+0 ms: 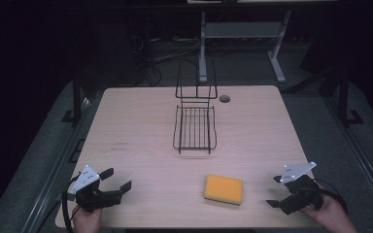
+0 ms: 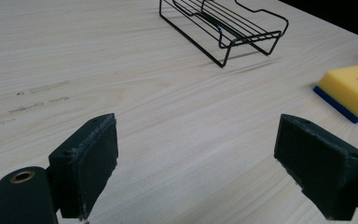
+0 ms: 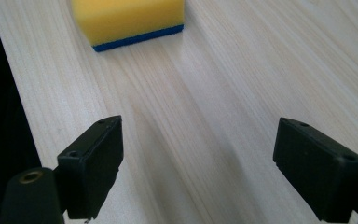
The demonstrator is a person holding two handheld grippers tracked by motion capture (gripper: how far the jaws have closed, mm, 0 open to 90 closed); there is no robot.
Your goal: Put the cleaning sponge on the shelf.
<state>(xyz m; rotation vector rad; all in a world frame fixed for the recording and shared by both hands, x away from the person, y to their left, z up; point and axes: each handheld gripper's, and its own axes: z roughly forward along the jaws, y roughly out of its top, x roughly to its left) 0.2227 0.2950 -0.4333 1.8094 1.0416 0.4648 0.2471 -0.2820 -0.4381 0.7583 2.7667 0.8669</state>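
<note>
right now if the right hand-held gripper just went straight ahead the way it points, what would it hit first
Probably the yellow sponge. The right hand-held gripper, jaws wide open, has bare table ahead, with the sponge a little left of centre, so it might clip it or narrowly miss.

My high view looks forward and down from above the near edge, taking in the whole desk (image 1: 141, 121) with both hands at the bottom. The left gripper view sits low and close over the wood, facing across toward the wire rack (image 2: 223, 28) and the sponge (image 2: 349, 88). The right gripper view, just as low, faces the sponge too, so all three share it; the dark strip on its left is probably the desk's edge.
</note>
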